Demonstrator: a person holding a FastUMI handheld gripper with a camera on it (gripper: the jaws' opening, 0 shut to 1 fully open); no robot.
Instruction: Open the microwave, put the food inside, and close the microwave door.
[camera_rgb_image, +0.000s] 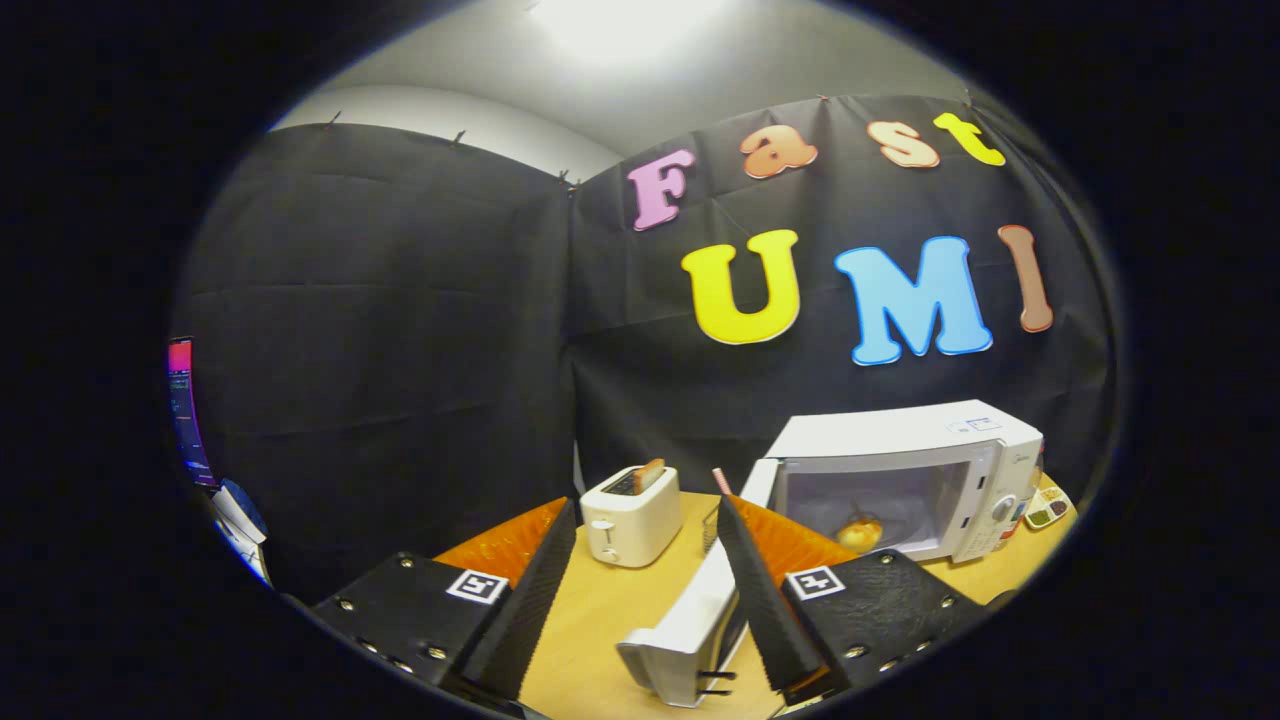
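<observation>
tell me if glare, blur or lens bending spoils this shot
Gripper view: the ceiling light blows out white; fisheye bends the wall and table; the open gripper is sharp, the open microwave with food inside is softer but readable.

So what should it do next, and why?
Probably swing the door shut. The food already sits inside the microwave, and the door hangs wide open, its edge between the open, empty fingers. Pushing it closed with a finger looks like the only step left.
</observation>
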